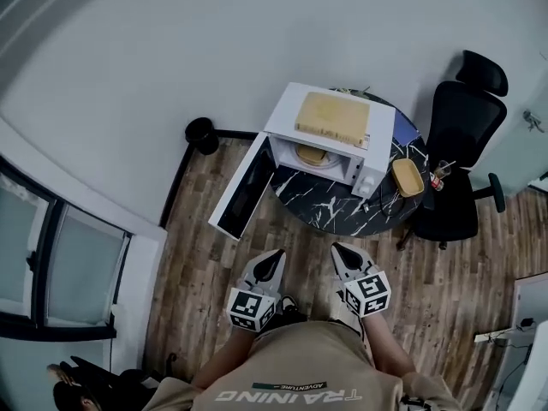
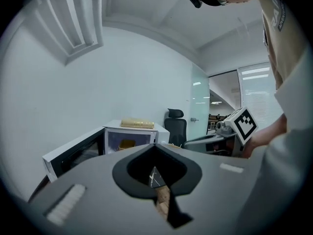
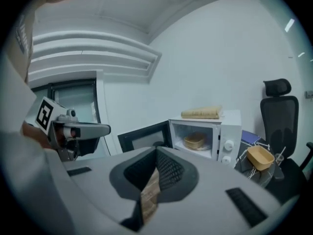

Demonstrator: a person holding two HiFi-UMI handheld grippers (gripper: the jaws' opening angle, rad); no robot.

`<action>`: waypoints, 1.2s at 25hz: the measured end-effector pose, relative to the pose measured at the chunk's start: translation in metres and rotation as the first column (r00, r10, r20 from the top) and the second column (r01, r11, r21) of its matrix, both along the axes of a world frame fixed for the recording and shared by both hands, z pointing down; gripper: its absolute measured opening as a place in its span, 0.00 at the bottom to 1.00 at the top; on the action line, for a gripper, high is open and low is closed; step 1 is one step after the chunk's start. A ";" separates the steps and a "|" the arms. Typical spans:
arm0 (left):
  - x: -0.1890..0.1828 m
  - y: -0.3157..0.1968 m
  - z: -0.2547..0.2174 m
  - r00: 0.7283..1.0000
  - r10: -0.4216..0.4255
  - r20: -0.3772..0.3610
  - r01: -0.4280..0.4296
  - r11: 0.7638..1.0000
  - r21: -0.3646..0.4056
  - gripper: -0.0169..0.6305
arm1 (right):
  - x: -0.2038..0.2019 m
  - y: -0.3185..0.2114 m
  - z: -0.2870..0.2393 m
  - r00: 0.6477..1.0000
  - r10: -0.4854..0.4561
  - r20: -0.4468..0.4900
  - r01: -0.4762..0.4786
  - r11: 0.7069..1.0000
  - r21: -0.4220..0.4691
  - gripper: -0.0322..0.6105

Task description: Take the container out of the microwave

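Right now your left gripper [image 1: 276,257] and right gripper [image 1: 341,252] are both closed, empty, well short of the microwave [image 1: 370,174]. Container [image 1: 310,155] sits inside the microwave, door [image 1: 244,191] open. Go in with jaws together and you'll probably shove it deeper or clip the door.

The microwave [image 1: 284,116] door [image 1: 244,191] is standing wide open to the left, leaving the cavity mouth facing the person unblocked. Bare floor is lying before the table [image 1: 342,208]. A chair [image 1: 462,127] and a tray [image 1: 408,176] are crowding the right side.
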State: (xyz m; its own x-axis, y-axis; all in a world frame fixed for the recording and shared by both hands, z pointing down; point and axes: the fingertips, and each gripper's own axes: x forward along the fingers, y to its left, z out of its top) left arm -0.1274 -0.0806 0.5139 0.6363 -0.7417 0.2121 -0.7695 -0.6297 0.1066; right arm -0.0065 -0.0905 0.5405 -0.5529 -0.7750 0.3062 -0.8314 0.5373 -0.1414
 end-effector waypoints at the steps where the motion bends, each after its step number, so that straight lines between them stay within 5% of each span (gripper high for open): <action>1: -0.005 -0.008 0.001 1.000 0.007 -0.007 -0.007 1.000 -0.001 0.04 | -0.005 -0.007 -0.002 1.000 0.014 0.003 -0.014 1.000 0.004 0.06; 10: -0.024 -0.062 0.011 0.996 0.087 -0.032 -0.088 0.996 -0.008 0.04 | -0.021 -0.049 0.008 0.993 0.069 -0.092 -0.070 0.998 -0.004 0.06; 15: -0.028 -0.083 0.015 0.996 0.082 -0.025 -0.082 0.996 -0.018 0.04 | -0.026 -0.067 0.015 0.994 0.108 -0.023 -0.108 0.993 -0.040 0.06; 30: 0.014 -0.184 0.022 0.991 0.073 0.112 -0.070 0.997 -0.031 0.04 | -0.009 -0.177 0.042 0.999 -0.032 0.010 0.032 0.999 -0.041 0.06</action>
